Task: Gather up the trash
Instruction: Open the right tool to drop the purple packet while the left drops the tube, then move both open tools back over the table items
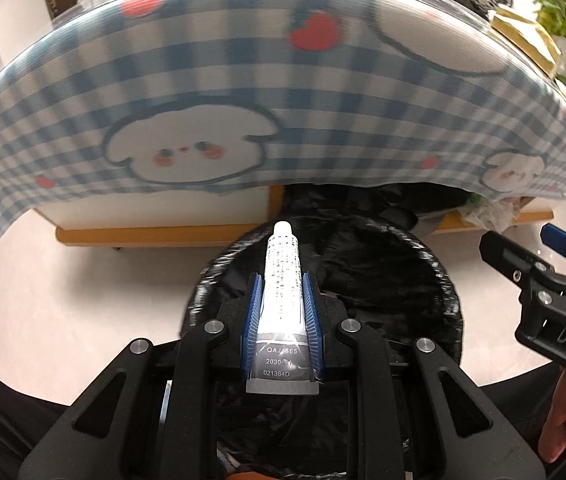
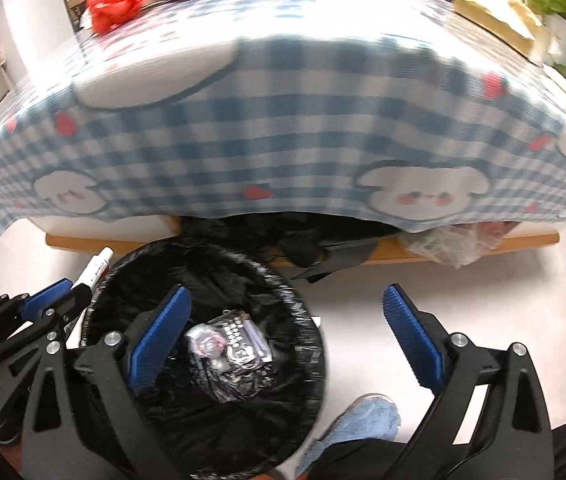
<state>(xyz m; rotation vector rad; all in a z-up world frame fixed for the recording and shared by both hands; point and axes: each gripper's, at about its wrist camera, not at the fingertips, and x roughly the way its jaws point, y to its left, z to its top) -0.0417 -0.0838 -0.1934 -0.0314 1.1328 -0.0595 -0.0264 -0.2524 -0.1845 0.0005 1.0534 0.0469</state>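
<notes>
Left wrist view: the left gripper (image 1: 283, 312) clamps a white tube (image 1: 283, 280) at lower centre, above the black-lined bin (image 1: 439, 280). Right wrist view: the right gripper (image 2: 287, 340) gapes wide, empty, over the bin's right rim; a wrapper (image 2: 231, 340) lies inside.

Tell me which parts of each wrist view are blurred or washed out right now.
Left wrist view: checked tablecloth motion-smeared, floor blown out white, white tube in the left hand-held gripper sharp. Right wrist view: tablecloth and red bag blurred, wrapper in the bin soft.
</notes>
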